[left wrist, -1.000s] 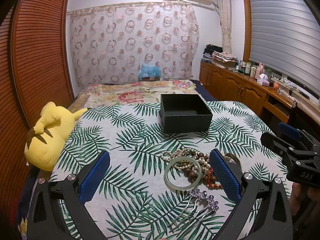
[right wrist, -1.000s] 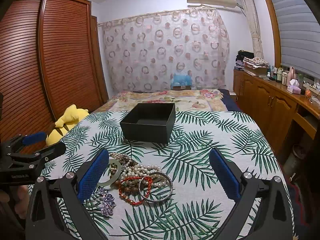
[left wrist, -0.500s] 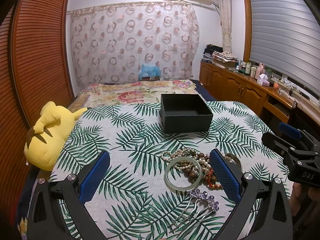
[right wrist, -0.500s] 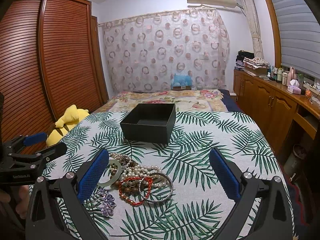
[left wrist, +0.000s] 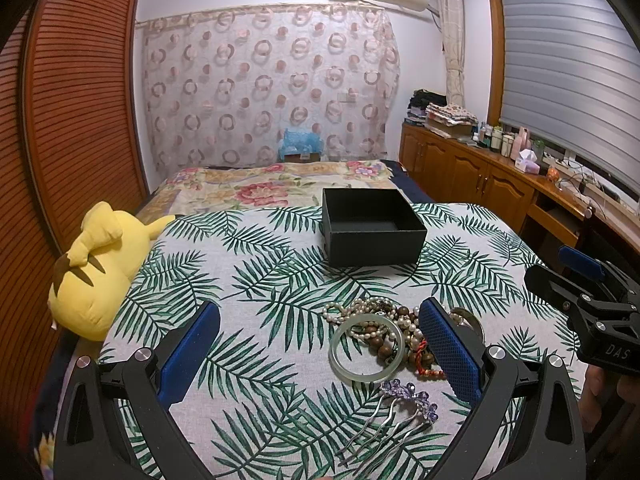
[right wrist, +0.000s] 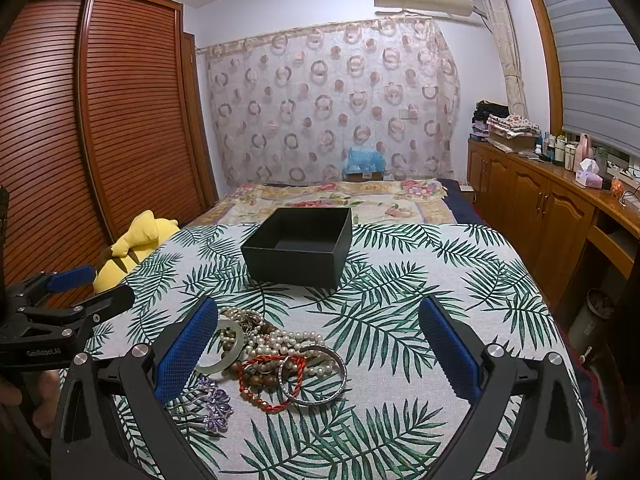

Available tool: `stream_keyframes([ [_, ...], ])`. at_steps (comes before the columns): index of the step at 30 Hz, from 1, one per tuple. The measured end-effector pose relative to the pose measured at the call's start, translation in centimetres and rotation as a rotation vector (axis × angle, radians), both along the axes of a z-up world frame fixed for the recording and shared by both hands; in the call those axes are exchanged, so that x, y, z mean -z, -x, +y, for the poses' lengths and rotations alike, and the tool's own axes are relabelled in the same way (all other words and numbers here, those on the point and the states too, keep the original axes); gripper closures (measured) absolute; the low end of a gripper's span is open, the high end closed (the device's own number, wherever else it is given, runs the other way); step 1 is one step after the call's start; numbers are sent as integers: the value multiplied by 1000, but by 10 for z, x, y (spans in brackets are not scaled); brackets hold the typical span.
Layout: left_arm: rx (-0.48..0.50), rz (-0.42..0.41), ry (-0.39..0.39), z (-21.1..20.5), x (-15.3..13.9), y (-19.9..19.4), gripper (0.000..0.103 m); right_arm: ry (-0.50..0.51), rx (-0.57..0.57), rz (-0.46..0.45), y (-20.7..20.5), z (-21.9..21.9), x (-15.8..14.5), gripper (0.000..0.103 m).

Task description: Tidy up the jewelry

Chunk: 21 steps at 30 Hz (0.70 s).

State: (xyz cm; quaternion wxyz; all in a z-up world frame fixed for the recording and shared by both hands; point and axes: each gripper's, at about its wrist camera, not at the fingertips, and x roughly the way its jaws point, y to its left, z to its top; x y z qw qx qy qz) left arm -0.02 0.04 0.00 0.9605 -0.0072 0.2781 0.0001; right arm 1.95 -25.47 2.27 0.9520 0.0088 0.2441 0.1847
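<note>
A heap of jewelry lies on the leaf-print cloth: a pale green bangle (left wrist: 365, 347), pearl strands (right wrist: 288, 340), wooden beads (left wrist: 382, 350), a red cord bracelet (right wrist: 269, 380), a silver bangle (right wrist: 313, 374) and a purple flower hair comb (left wrist: 406, 398). An open, empty black box (left wrist: 372, 231) stands behind the heap; it also shows in the right wrist view (right wrist: 299, 245). My left gripper (left wrist: 320, 350) is open and empty, just left of the heap. My right gripper (right wrist: 320, 350) is open and empty, with the heap by its left finger.
A yellow plush toy (left wrist: 96, 268) lies at the cloth's left edge. A floral bedspread (left wrist: 276, 186) lies behind the box. Wooden cabinets (right wrist: 536, 208) with bottles line the right wall. A slatted wooden wardrobe (right wrist: 100, 120) stands on the left.
</note>
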Motion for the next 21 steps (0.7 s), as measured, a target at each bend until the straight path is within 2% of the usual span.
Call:
stream_keyframes([
  [21,0,-1,2,0,0,0,7,-3,0,-2,1,-1,-1,2],
])
